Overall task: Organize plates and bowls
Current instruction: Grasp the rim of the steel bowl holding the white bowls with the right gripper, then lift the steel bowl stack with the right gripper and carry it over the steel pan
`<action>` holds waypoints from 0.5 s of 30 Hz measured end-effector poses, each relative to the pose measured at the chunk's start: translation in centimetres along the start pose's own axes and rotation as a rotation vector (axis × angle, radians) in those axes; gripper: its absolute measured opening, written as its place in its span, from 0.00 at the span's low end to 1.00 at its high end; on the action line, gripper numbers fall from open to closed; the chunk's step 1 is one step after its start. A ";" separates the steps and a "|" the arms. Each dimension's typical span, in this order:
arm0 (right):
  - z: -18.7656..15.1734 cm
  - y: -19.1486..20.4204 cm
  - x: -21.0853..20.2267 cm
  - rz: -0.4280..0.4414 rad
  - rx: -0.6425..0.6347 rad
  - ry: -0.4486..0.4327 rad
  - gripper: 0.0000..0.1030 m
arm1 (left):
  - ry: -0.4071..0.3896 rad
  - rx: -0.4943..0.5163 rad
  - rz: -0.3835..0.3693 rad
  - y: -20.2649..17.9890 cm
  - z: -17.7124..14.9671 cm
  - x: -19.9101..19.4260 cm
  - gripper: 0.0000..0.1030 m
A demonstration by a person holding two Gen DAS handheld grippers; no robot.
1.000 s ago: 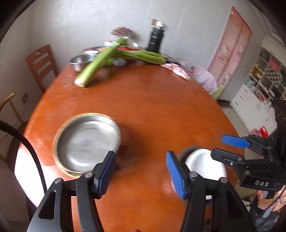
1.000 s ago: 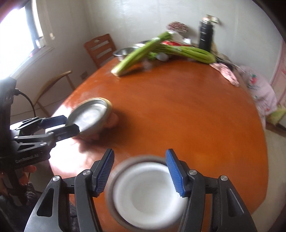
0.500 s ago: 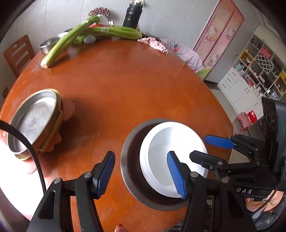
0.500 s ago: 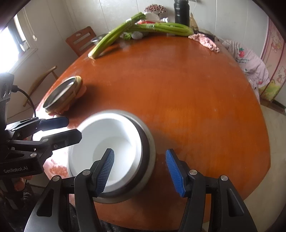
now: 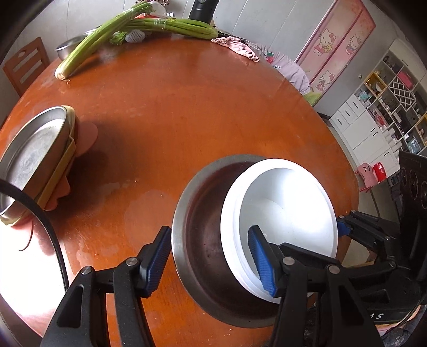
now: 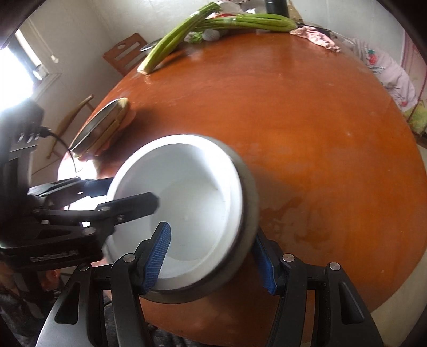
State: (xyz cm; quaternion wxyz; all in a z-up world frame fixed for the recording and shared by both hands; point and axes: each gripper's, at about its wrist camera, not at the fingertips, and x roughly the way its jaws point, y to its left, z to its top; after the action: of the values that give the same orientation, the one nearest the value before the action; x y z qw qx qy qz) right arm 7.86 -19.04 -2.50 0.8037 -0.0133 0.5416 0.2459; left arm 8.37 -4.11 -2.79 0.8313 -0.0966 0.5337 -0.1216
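— Left hand-held gripper (image 5: 208, 240) first: how do its jaws stand?
— Closing, pointing steeply down; one blue pad is just outside the left rim of the steel bowl (image 5: 197, 267), the other is inside the white bowl (image 5: 288, 208), so both bowl walls are between them; the pads do not look clamped yet.
— And the right hand-held gripper (image 6: 210, 232)?
— Spread, astride the opposite side of the same pair; its left pad is inside the white bowl, its right pad is just outside the steel rim and partly hidden behind it; I cannot tell whether either pad touches.
— Where are the bowls?
— Nested, the white one inside the steel one and pushed to its right side; they are at the near edge of the round wooden counter (image 5: 186, 106), and they look blurred in the right wrist view.
— Anything else to sort?
— At the left edge, well apart from the bowls, is a steel plate (image 5: 29, 157) on top of a yellow-rimmed piece and something pink.
— Farther out?
— On the far side lie long celery stalks (image 5: 93, 45) with a small steel basin (image 5: 66, 49) behind them; to their right are a dark flask (image 5: 200, 9) and a pink cloth (image 5: 237, 46); a wooden chair (image 5: 24, 66) stands beyond the far left rim.
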 end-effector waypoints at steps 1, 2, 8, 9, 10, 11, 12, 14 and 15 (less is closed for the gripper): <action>0.1 0.1 0.0 0.002 -0.004 -0.003 0.60 | -0.002 -0.008 -0.019 0.2 0.0 0.0 0.53; 0.2 0.2 0.0 0.015 -0.001 -0.005 0.61 | -0.002 -0.010 -0.015 0.2 0.0 0.0 0.53; 0.9 1.2 0.2 0.021 -0.003 -0.012 0.61 | -0.021 -0.024 0.007 1.1 0.4 -0.5 0.52; 1.1 1.4 0.1 0.024 -0.007 -0.015 0.61 | -0.030 -0.026 0.012 1.3 0.5 -0.9 0.52; 1.3 1.7 0.1 0.027 -0.011 -0.018 0.61 | -0.040 -0.023 0.019 1.6 0.6 -1.3 0.52; 1.6 2.1 0.0 0.029 -0.018 -0.024 0.61 | -0.048 -0.024 0.023 1.7 0.9 -1.7 0.52; 2.0 2.5 -0.1 0.031 -0.026 -0.028 0.61 | -0.058 -0.026 0.031 2.0 1.0 -2.2 0.52; 2.8 3.5 -0.2 0.038 -0.045 -0.038 0.61 | -0.080 -0.025 0.053 2.6 1.3 -3.2 0.52; 3.2 3.9 -0.2 0.043 -0.053 -0.043 0.61 | -0.090 -0.030 0.060 3.0 1.4 -3.7 0.52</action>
State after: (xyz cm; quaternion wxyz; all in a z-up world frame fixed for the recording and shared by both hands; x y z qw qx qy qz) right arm 8.98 -14.81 -0.02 0.8089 -0.0178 0.5178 0.2779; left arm 8.49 -0.12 0.15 0.8562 -0.0986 0.5001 -0.0840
